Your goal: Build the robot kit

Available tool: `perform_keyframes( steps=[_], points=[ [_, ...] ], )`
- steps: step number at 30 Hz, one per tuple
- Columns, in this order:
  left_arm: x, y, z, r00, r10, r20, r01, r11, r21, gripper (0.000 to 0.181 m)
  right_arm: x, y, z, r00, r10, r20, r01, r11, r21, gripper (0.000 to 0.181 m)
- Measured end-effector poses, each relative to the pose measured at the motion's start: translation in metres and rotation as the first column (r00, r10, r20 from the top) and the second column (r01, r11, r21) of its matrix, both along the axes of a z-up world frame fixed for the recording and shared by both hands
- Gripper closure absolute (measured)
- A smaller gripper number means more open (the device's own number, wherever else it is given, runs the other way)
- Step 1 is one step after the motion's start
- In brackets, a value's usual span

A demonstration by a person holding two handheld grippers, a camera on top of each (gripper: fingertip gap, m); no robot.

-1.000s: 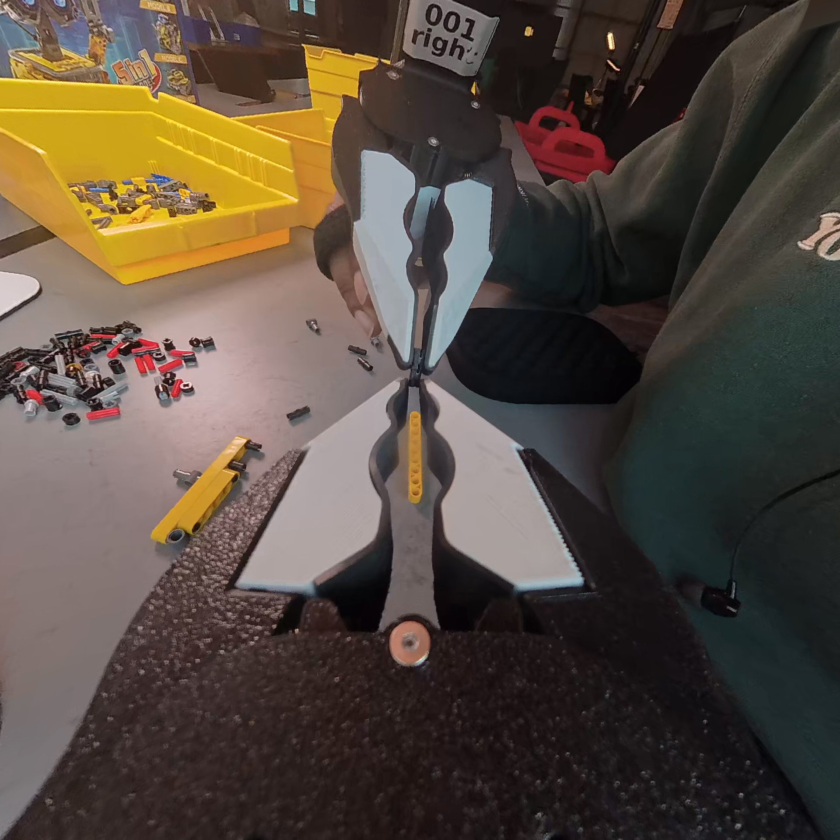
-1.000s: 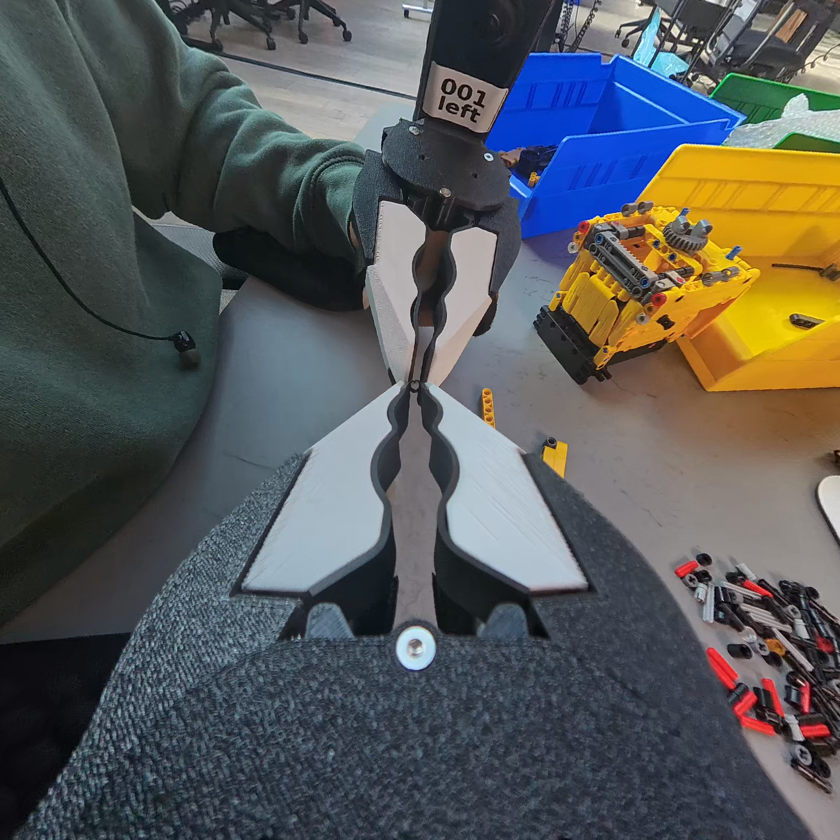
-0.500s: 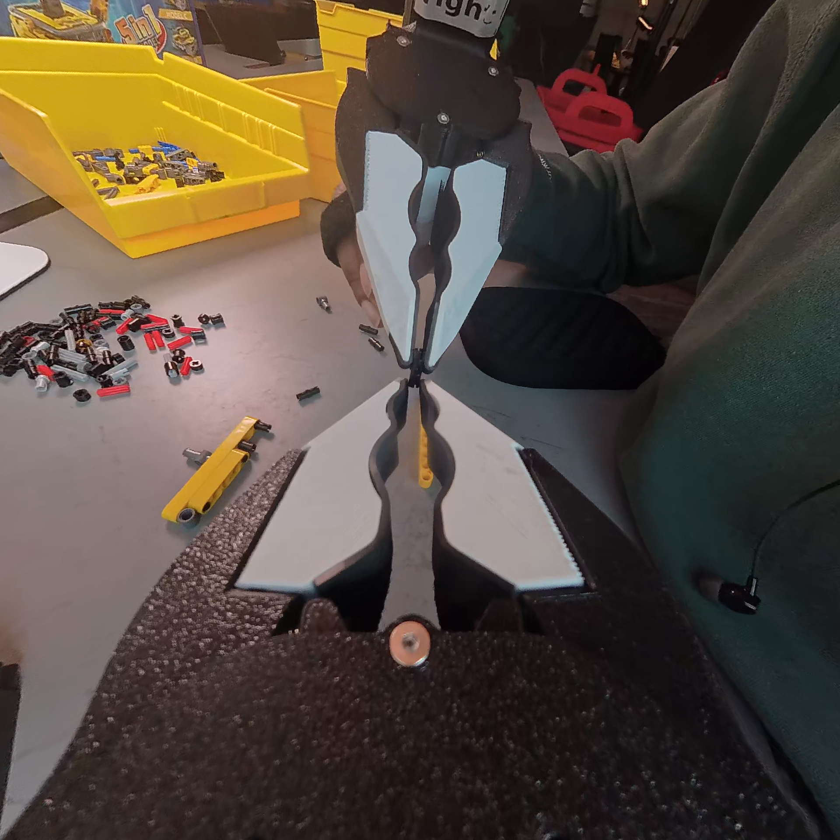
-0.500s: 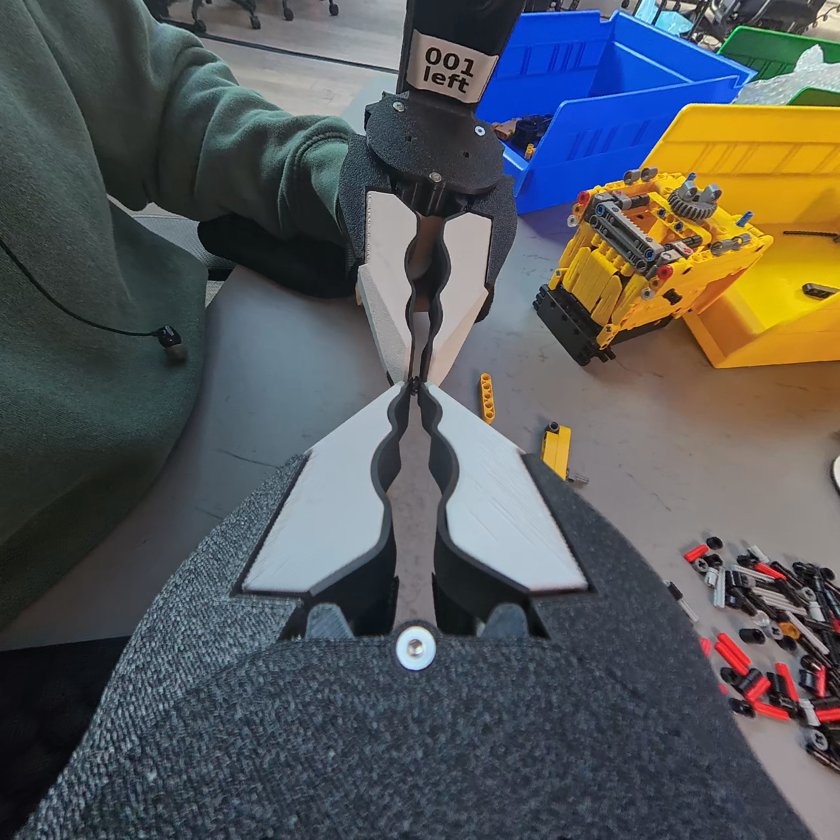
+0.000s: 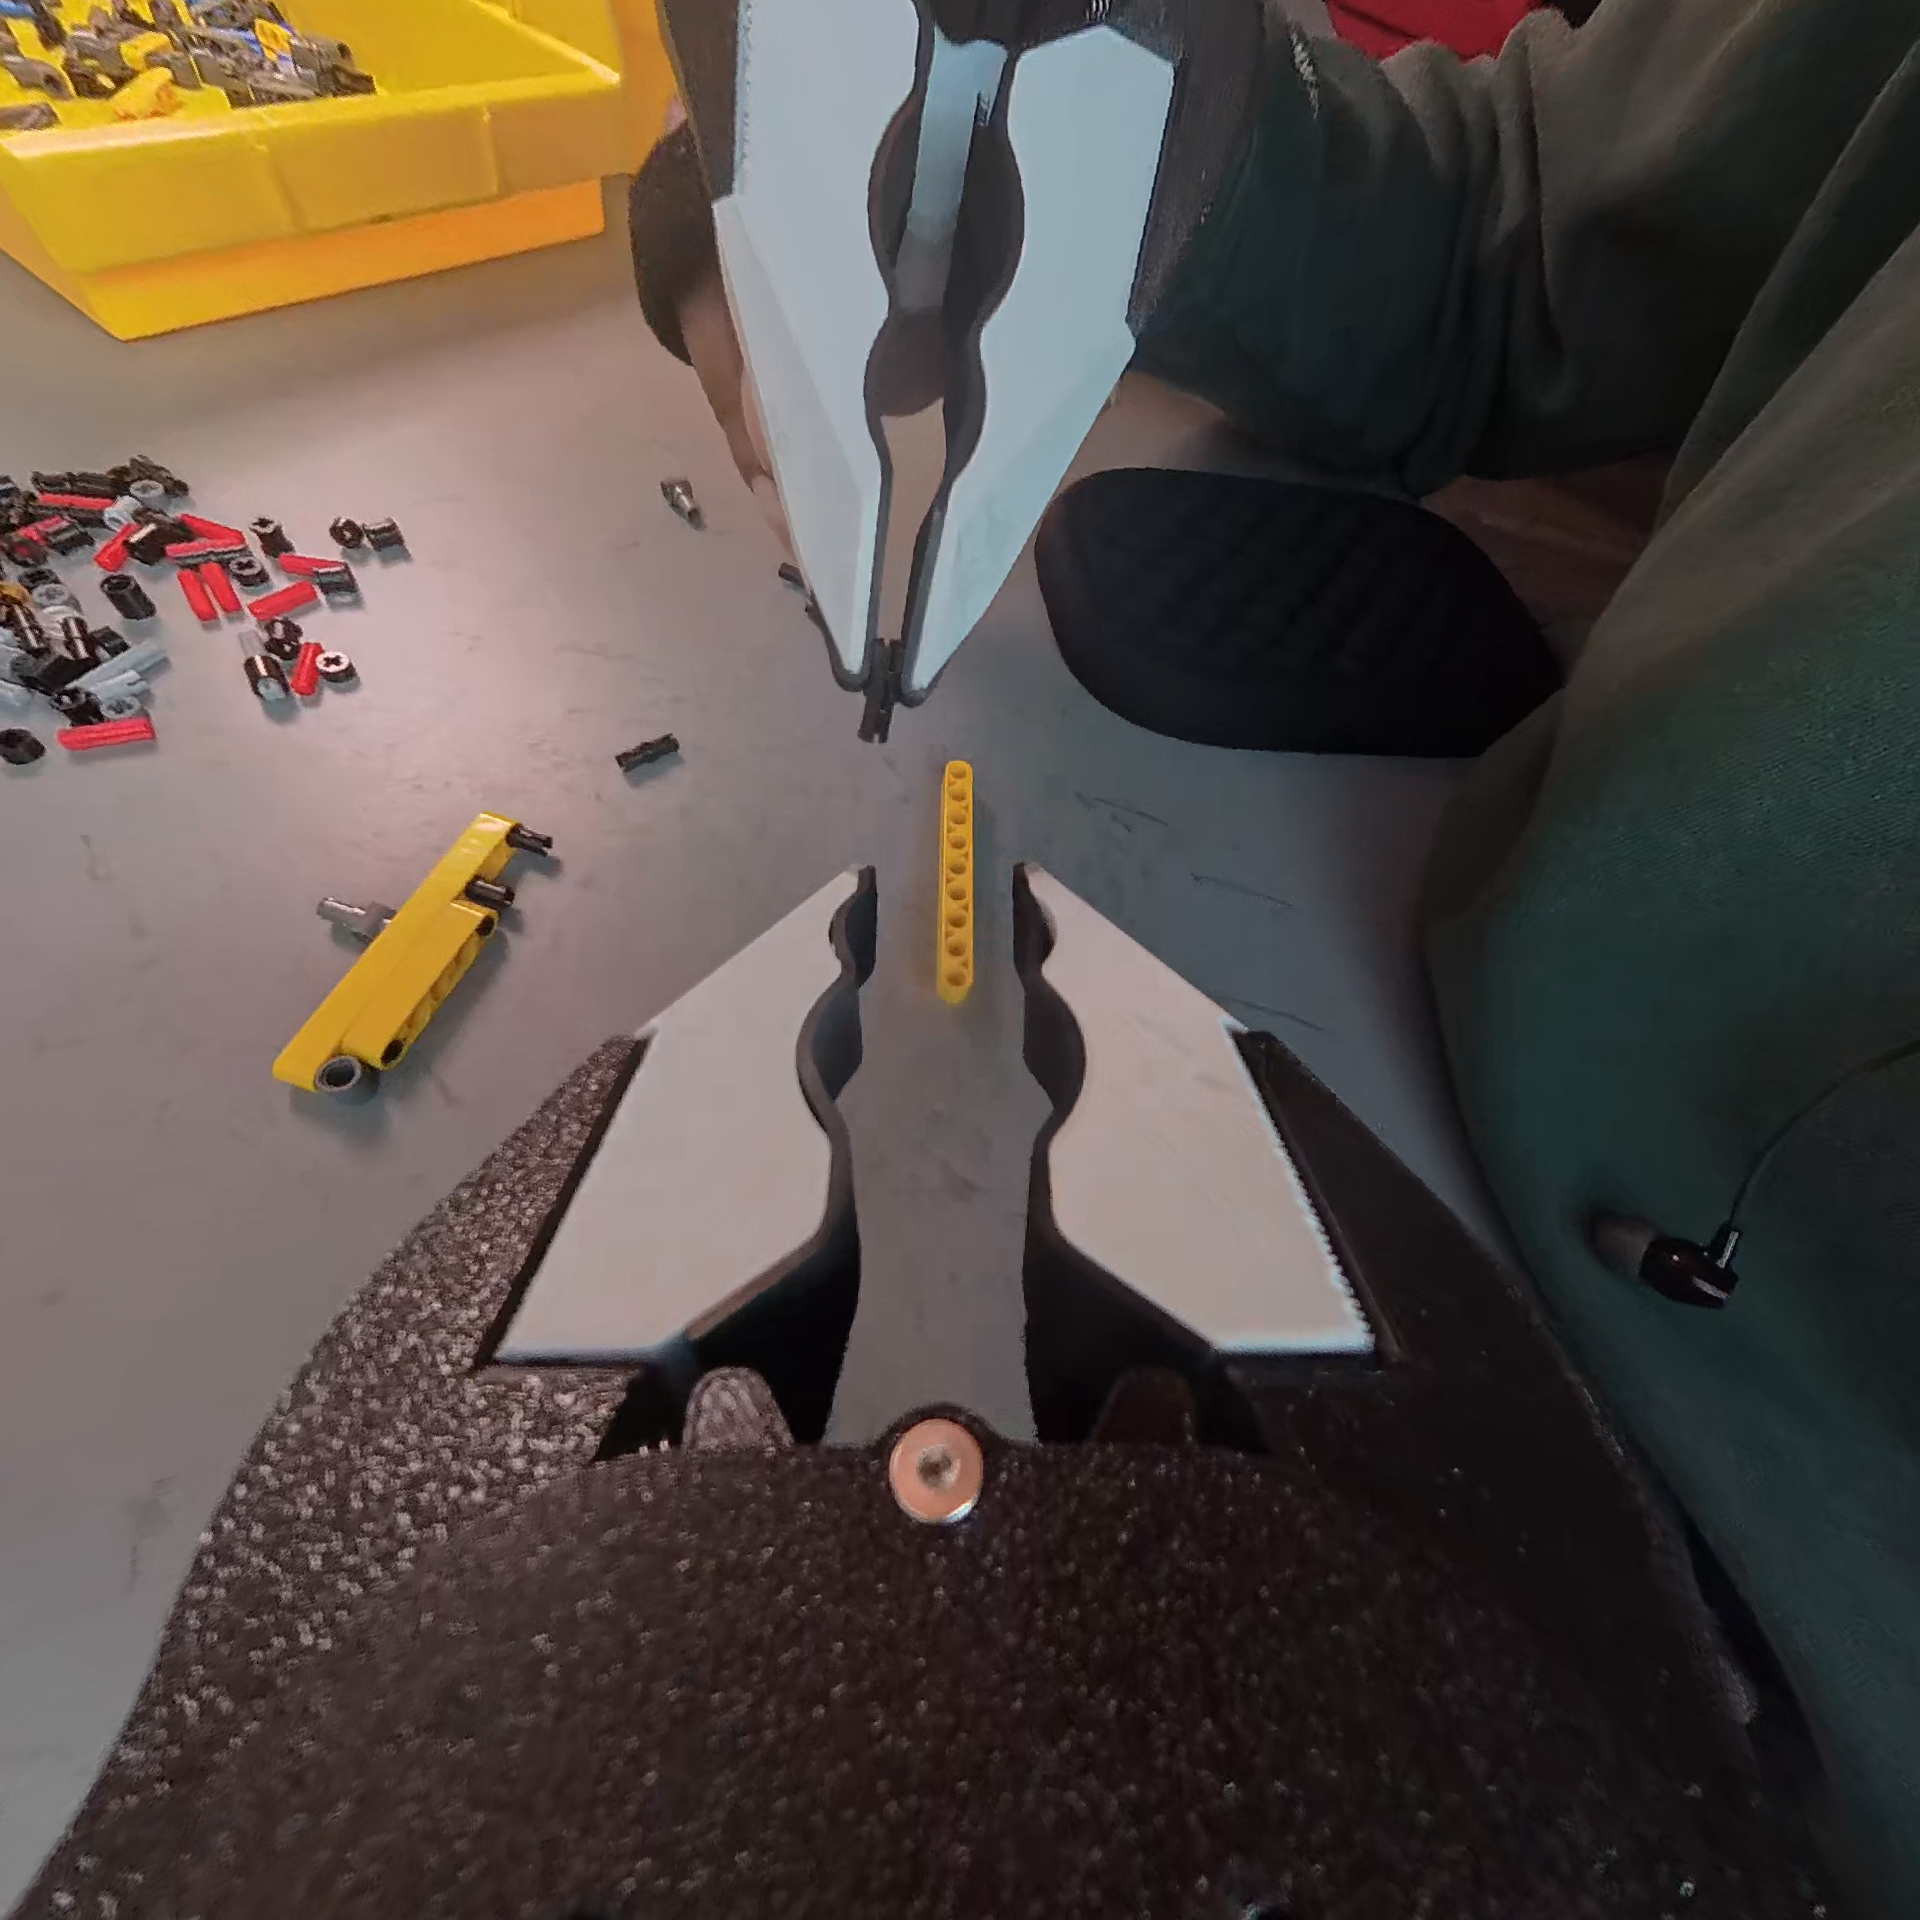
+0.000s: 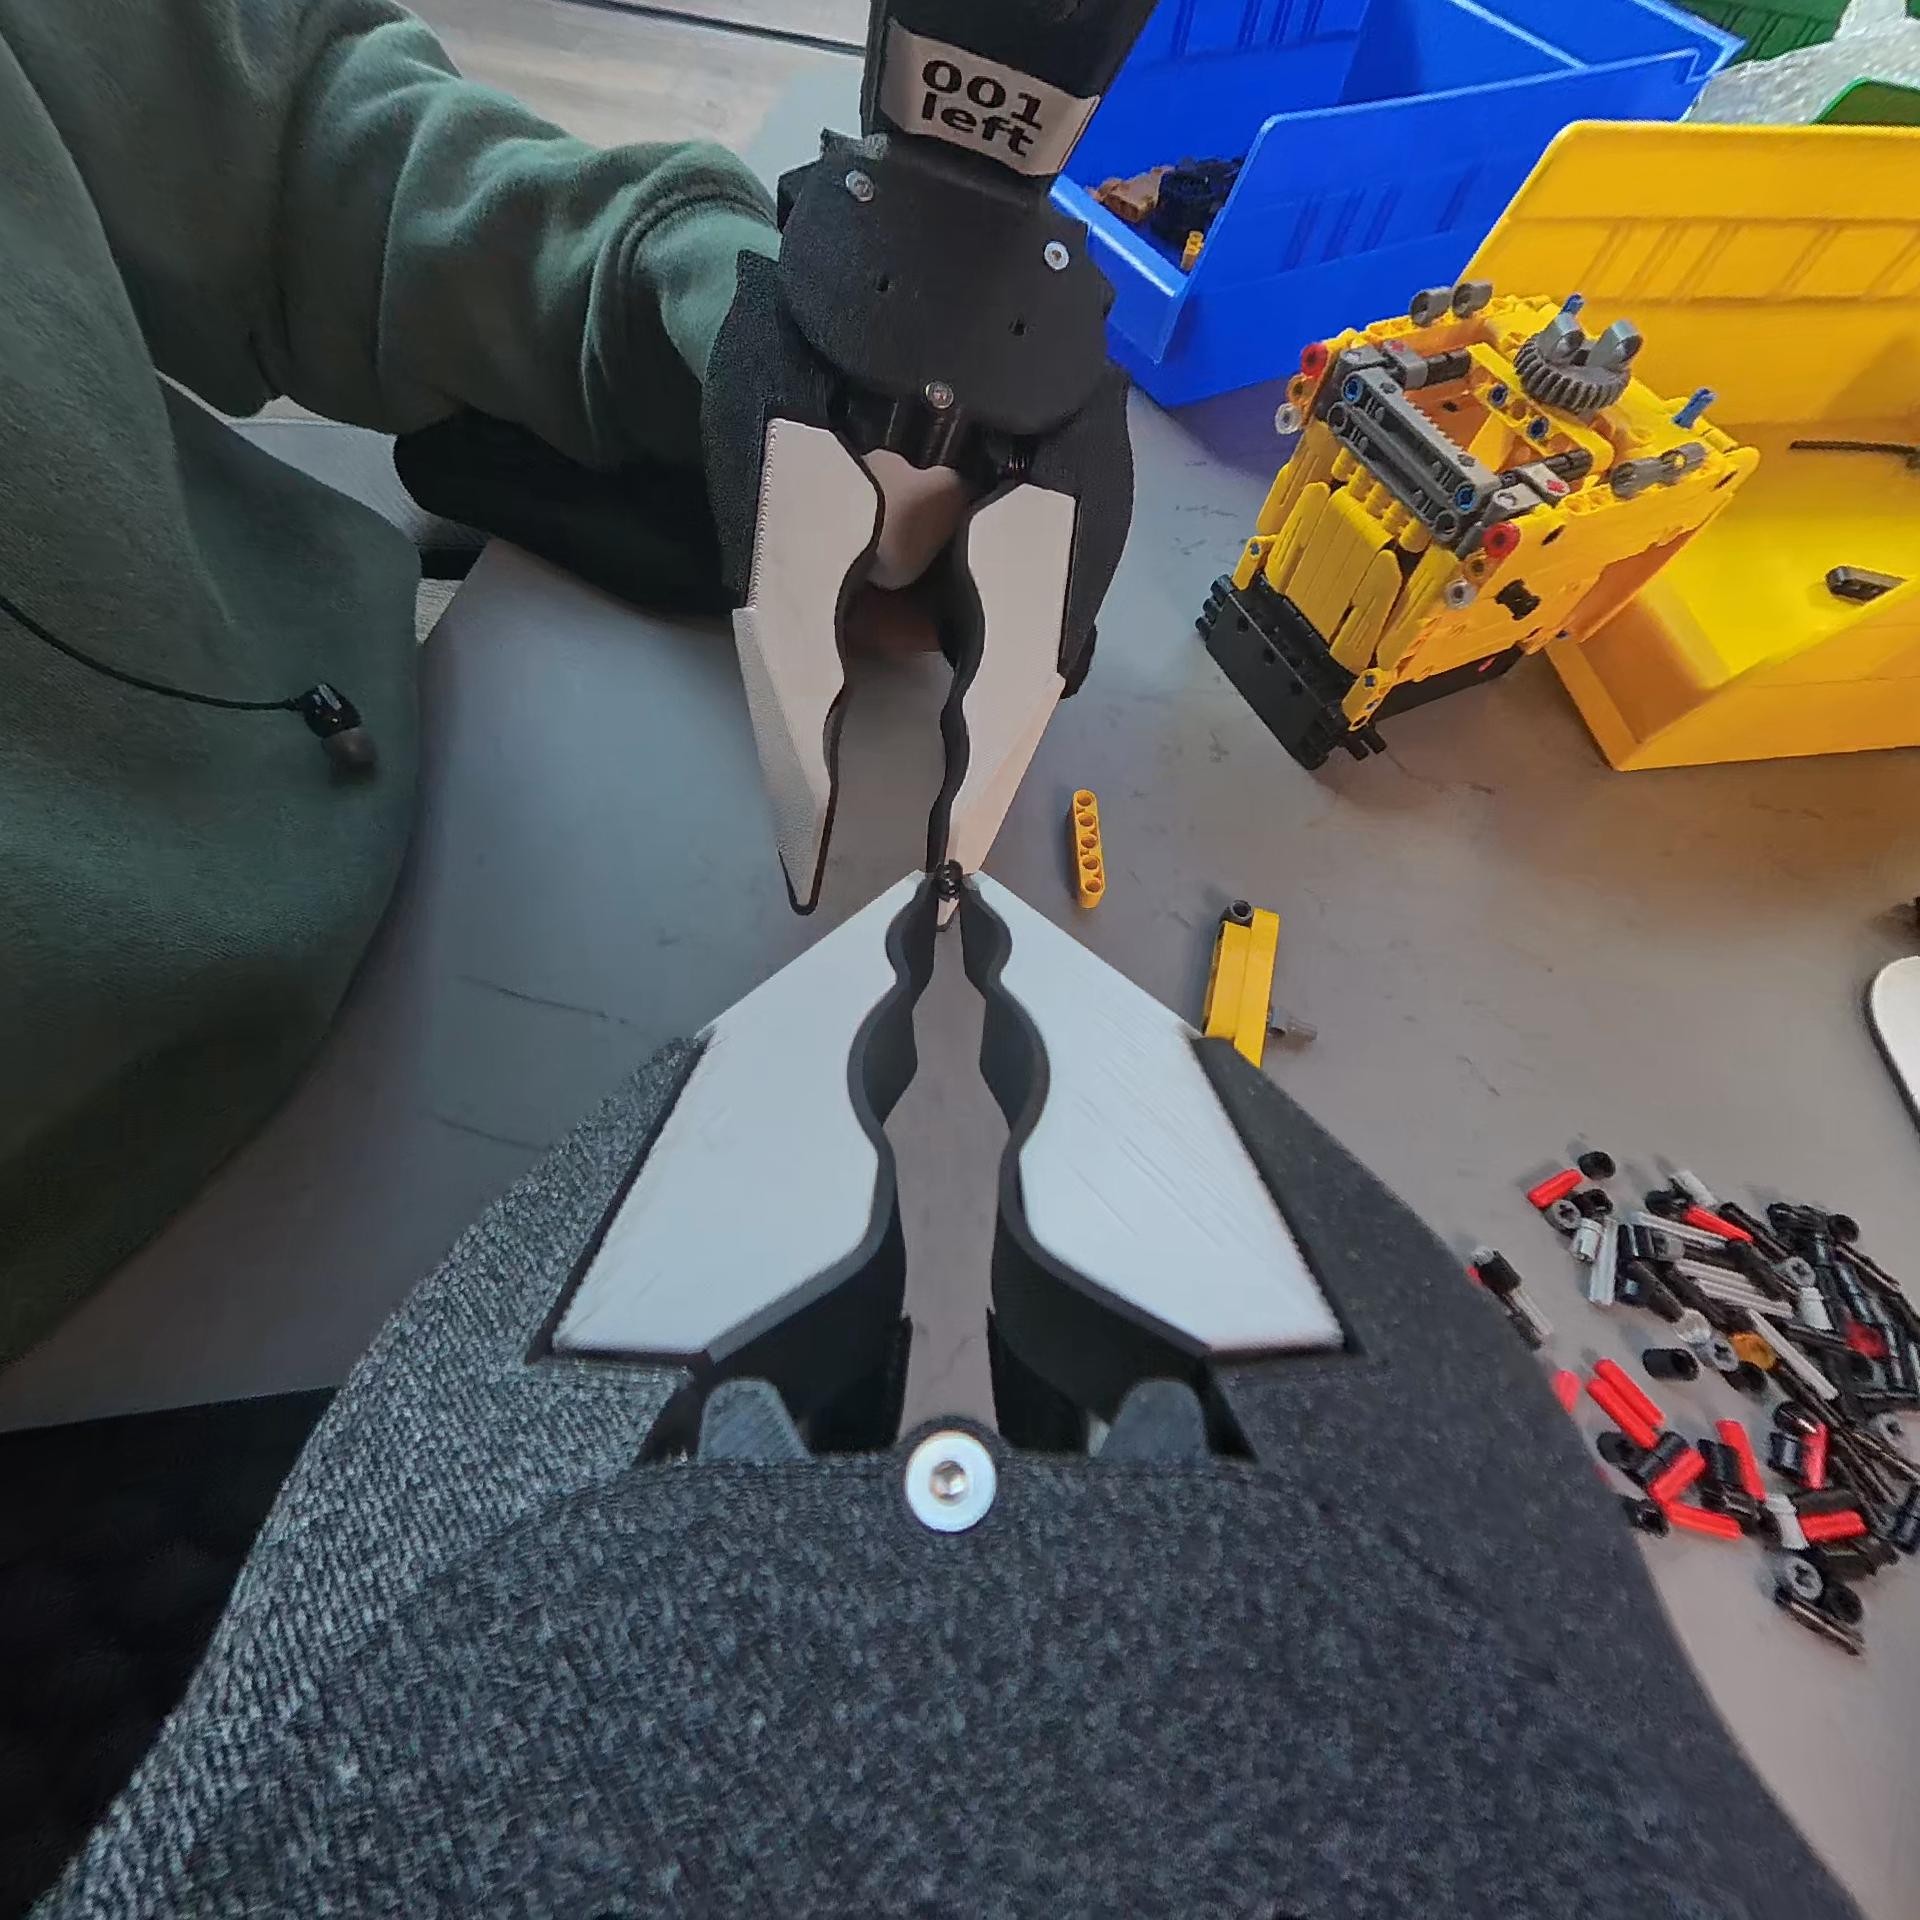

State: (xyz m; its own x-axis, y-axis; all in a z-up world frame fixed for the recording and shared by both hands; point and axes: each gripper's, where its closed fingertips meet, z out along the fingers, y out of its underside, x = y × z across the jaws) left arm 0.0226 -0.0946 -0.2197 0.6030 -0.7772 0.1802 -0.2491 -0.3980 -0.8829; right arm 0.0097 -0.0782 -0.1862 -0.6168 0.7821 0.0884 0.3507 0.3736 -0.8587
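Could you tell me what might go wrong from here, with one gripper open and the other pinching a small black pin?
1. The right gripper holds the black pin only at its fingertips, so it could slip out onto the table.
2. The left gripper is open above the yellow beam; lowering could knock it aside.

A glossy yellow plastic perforated beam [image 5: 955, 883] is laid on a matt, scuffed grey tabletop [image 5: 520, 1039]
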Motion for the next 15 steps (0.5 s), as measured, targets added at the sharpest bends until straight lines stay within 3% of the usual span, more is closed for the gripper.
perform_keyframes(
  steps=[9,15],
  points=[
    [0.005,-0.007,-0.033,0.979,-0.039,-0.202,0.025,0.997,-0.07,0.15,0.004,0.003,-0.021,0.998,0.001,0.061,-0.004,0.999,0.042,0.177],
    [0.004,-0.007,-0.047,0.953,-0.042,-0.302,0.02,0.997,-0.076,0.159,0.019,0.014,-0.043,0.993,-0.043,0.112,0.039,0.999,0.037,0.177]
  ],
)
